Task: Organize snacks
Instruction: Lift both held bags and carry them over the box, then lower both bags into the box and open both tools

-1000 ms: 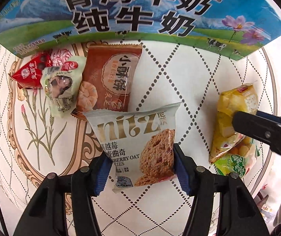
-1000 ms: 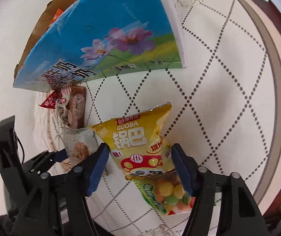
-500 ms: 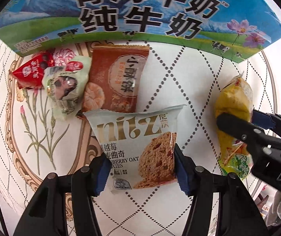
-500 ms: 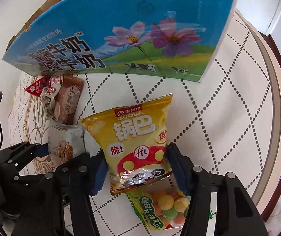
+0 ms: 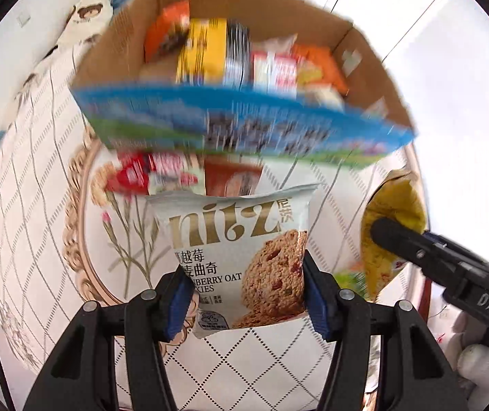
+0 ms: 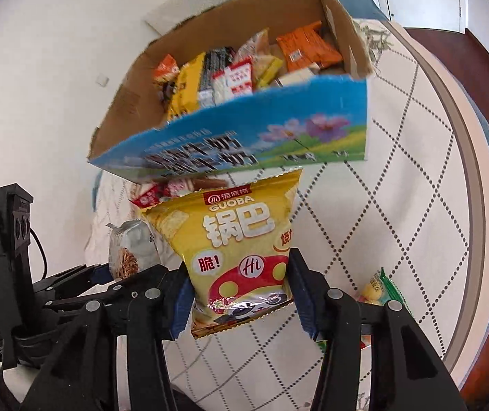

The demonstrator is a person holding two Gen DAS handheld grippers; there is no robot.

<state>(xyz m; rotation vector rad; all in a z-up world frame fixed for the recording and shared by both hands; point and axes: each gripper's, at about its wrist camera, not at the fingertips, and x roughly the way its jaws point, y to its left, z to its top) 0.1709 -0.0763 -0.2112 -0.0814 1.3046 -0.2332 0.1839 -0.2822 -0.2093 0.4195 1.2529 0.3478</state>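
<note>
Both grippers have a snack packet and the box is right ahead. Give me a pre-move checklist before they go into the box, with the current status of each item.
1. Left gripper grips the cranberry oat cookie packet: ok, pads press both edges.
2. Right gripper grips the yellow Guoba packet: ok, pads on both sides, jaws closing.
3. Both packets clear of the tablecloth: ok, they hang above it.
4. Milk carton box top open: ok, snacks visible inside.
5. Room in the box for two more: cannot tell, it looks crowded.
6. Leftovers on the table: not ok, the green candy packet and the red packets by the box remain.
</note>
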